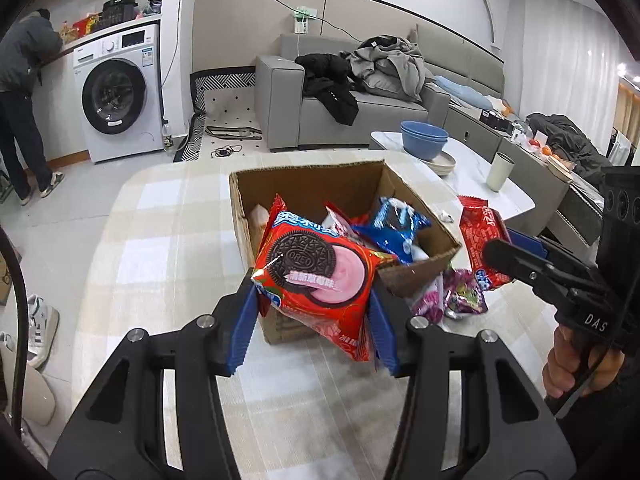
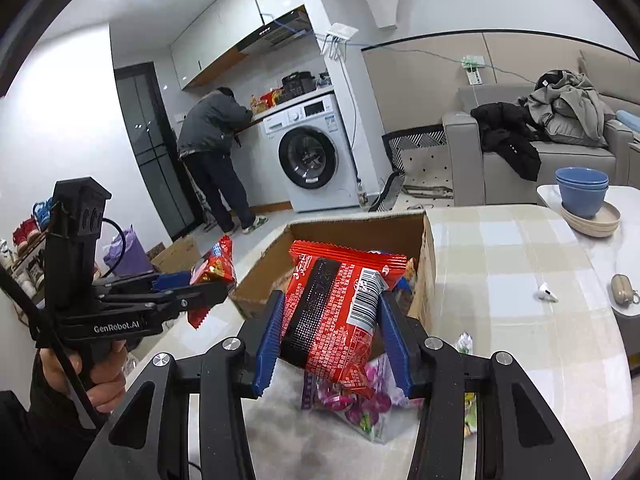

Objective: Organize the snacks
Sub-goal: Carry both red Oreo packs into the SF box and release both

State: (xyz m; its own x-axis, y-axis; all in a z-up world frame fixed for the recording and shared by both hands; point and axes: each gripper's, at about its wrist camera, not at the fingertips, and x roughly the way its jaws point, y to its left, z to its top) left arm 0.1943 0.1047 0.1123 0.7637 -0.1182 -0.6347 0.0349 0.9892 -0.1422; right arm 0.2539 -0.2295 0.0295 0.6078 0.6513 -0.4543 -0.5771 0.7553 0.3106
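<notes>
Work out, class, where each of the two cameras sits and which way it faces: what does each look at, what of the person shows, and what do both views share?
Left wrist view: sits on the left gripper, looking along its fingers at the held Oreo packet and the cardboard box; the person's right hand shows at the right.
Right wrist view: sits on the right gripper, looking at its red wafer packet; the left hand shows at the left.
Shared: box, both packets, washing machine, sofa, blue bowls.
</notes>
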